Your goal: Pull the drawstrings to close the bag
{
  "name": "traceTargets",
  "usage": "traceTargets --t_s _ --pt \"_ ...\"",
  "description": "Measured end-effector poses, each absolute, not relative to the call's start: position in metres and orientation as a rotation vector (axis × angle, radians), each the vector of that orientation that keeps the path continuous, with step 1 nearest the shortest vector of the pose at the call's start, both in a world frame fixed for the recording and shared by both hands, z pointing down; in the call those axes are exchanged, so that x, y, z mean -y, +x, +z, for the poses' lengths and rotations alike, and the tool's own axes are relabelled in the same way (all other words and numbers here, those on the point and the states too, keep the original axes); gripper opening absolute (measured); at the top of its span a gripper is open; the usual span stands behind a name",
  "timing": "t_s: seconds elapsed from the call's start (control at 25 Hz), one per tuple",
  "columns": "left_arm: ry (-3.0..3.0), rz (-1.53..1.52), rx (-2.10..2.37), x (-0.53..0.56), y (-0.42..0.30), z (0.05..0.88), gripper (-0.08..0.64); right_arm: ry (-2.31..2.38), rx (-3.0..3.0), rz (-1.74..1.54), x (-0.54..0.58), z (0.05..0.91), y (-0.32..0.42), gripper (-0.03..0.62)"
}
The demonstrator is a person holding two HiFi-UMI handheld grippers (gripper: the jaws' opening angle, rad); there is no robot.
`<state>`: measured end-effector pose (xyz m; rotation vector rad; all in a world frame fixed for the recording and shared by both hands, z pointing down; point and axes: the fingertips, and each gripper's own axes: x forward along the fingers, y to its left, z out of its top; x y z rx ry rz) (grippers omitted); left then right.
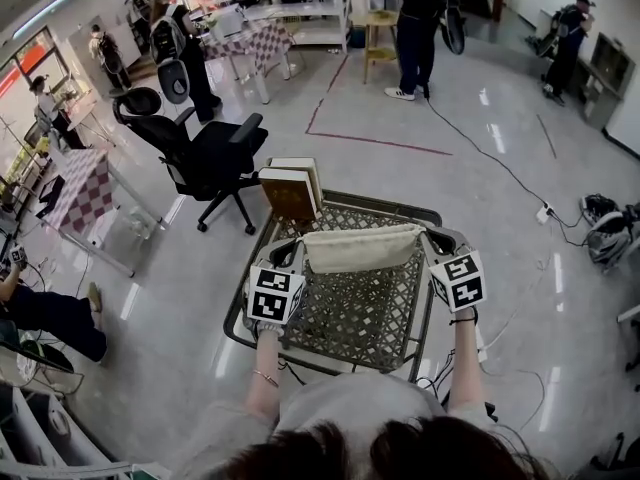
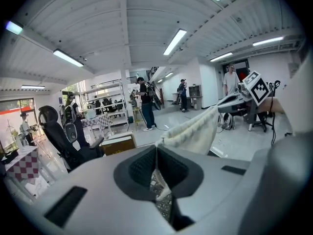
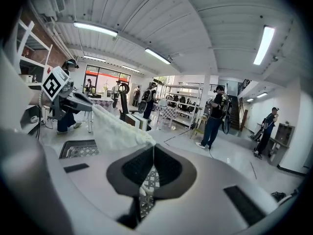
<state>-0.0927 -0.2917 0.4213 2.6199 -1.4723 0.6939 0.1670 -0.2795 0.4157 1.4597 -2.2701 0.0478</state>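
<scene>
above the wire basket [image 1: 350, 310], centre of the head view: i hold the bag [image 1: 362, 248] stretched between both grippers. its long axis runs straight across the frame, left to right. the left gripper [image 1: 297, 251] is at its left end and the right gripper [image 1: 428, 240] at its right end. neither hand is nearer; each is at its own corner, and each tool points inward at the other.

in each gripper view the jaws are pressed together, with no gap between the ribbed black pads. a pinch of the bag's end comes out at the tip. i take that pinch to be the drawstring where it leaves the hem, but i cannot separate cord from cloth.

the coming pull, as i judge it, goes outward along that same axis, the left end toward the left edge and the right end toward the right. the mouth looks wide and ungathered, so the closing is hardly begun. the pinch is small and could slip out.

the bag is cream, soft and nubbly, a flat oblong with a folded top hem. the basket below is dark metal in an open diamond lattice with a rounded rim. two tan, hard-edged books [image 1: 290, 190] stand at its upper left corner. a black office chair [image 1: 205, 153] sits on the glossy grey floor at upper left.
</scene>
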Motion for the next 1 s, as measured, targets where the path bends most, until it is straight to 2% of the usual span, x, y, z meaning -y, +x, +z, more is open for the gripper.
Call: traceTargets --t_s 0.48,1.0 --pt "2.679 0.592 1.593 0.298 -0.096 0.379 0.026 1.539 2.276 -0.051 0.289 0.381 0.167 0.025" --pt "2.641 0.527 1.682 0.301 -0.105 0.374 0.026 1.646 2.241 -0.043 0.291 0.377 0.174 0.024"
